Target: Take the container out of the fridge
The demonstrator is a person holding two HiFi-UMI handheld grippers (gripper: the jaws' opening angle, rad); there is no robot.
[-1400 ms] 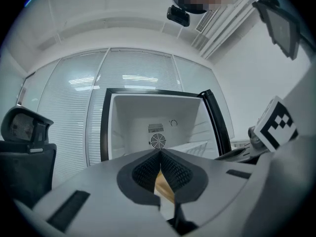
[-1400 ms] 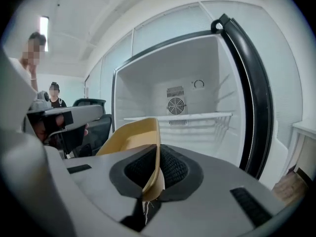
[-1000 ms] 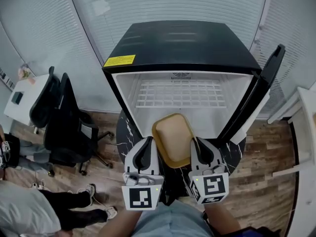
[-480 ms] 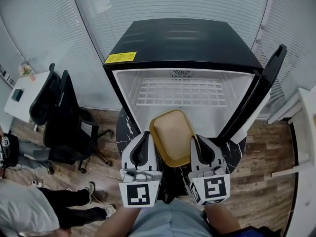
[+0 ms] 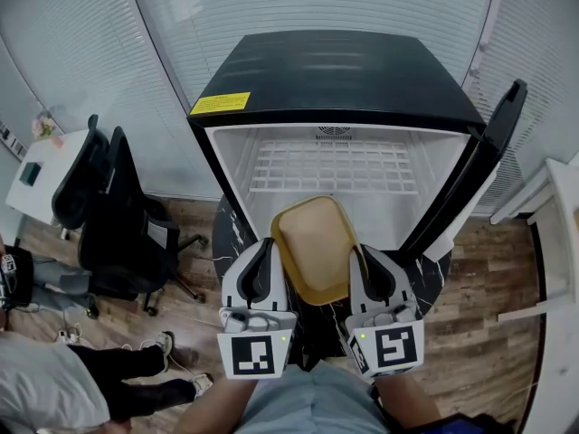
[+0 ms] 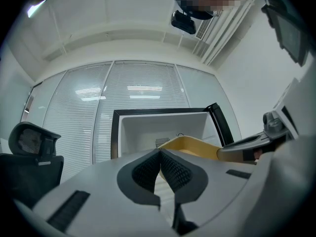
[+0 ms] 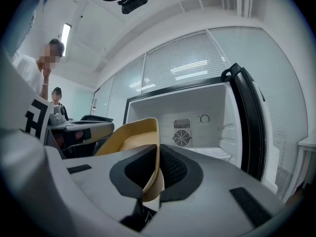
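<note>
Two grippers: the left gripper (image 5: 269, 259) and right gripper (image 5: 364, 262) each take one long side of the container (image 5: 317, 247).
Left jaws: narrow; they seem to nip the left rim, though that gripper's view shows only a yellow edge at the pad tips.
Right jaws: narrow, clamped on the thin right wall, which stands plainly between the pads.
Container: yellow, tray-like, carried between the grippers at the fridge (image 5: 335, 80) mouth, far end over the opening, near end toward the person.
Door (image 5: 470, 179): swung open at the right.
Shelf (image 5: 330, 170): white wire, far inside.
Done: two-sided grasp made; container looks mostly out.
Left: draw it fully clear toward the near side.
</note>
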